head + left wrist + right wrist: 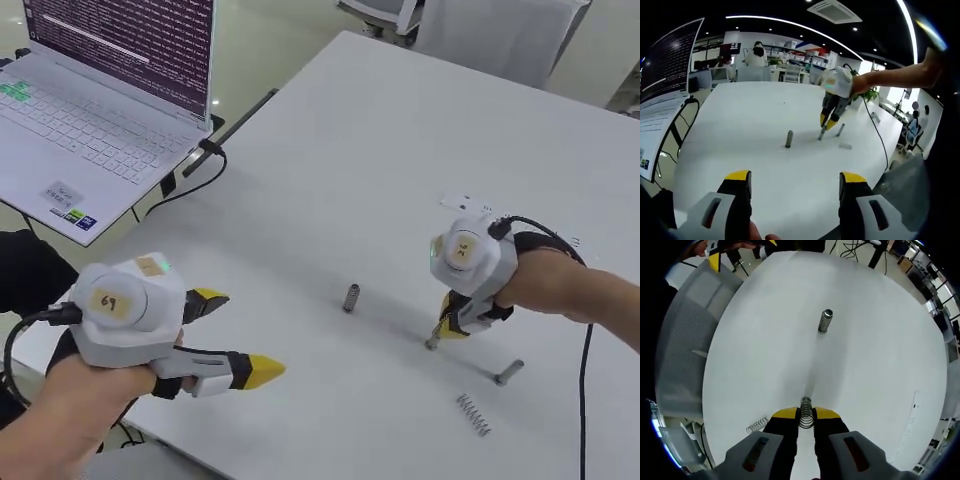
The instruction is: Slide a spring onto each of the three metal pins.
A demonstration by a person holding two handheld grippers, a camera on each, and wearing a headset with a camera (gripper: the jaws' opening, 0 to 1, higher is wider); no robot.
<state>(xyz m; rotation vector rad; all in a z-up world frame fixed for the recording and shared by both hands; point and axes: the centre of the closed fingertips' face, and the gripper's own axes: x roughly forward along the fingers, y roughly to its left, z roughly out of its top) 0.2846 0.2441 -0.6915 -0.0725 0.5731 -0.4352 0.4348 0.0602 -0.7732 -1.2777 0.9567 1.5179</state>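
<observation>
My right gripper (447,326) is shut on a spring (806,416) that stands upright, its lower end (433,342) touching the white table (400,150). To its left a second spring sits upright around a metal pin (351,297) (825,321) (789,139). A bare pin (508,373) (840,130) lies flat to the right of the gripper, and a loose spring (473,413) (756,425) (845,146) lies nearer the front edge. My left gripper (238,333) (796,177) hovers open at the front left, holding nothing.
An open laptop (100,90) stands at the table's far left corner, with a black cable (190,180) trailing off the edge beside it. A chair (400,15) stands beyond the far edge. Office desks and people (757,52) fill the background.
</observation>
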